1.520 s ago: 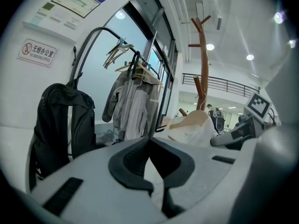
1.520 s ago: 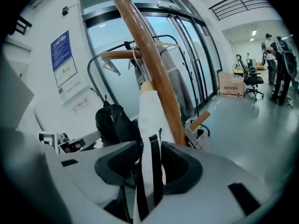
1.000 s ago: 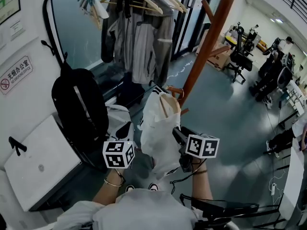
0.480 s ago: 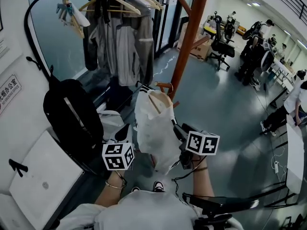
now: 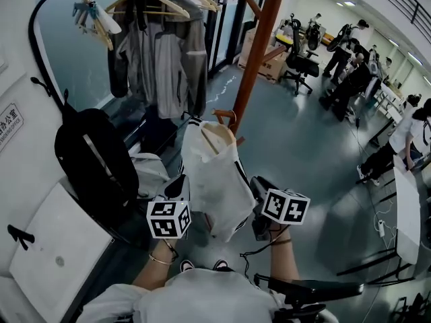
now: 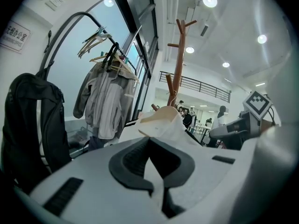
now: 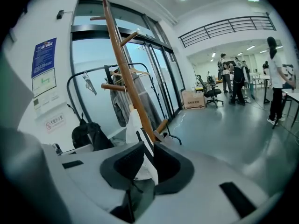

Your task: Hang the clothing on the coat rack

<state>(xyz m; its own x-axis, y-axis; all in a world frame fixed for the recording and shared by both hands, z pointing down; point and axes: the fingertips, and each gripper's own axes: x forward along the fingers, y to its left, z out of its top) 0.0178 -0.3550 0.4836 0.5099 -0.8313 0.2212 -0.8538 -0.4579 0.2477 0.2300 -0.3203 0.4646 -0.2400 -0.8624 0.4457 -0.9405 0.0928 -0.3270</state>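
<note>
Inspection at the coat rack [image 5: 259,46]: the white garment [image 5: 212,173], trimmed with black stripes, is carried on a wooden hanger [image 5: 219,134] on the person's side of the rack's brown pole, near its lower part. Its long axis runs from the hanger end, which points up and toward the pole, to the hem, which points down and away from the pole toward the person. The hanger's hook [image 5: 225,115] lies just beside the pole; whether they touch cannot be determined. Both forearms reach forward toward the rack, roughly parallel, one on each side of the garment. The left tongs [image 5: 176,188] are closed narrow on the garment's edge farther from the pole, and the left gripper view shows white cloth pinched between the jaws. The right tongs [image 5: 259,187] are clamped on the opposite edge, and the right gripper view shows striped cloth between the jaws. The head view shows only the pole's lower length and two pegs, whereas the right gripper view shows the pole rising to its upper pegs. The left gripper view alone shows the hanger's shoulder from below. A black backpack [image 5: 94,160] and a rail of grey jackets [image 5: 161,52] stand to the left of the rack; people and office chairs are beyond it.
</note>
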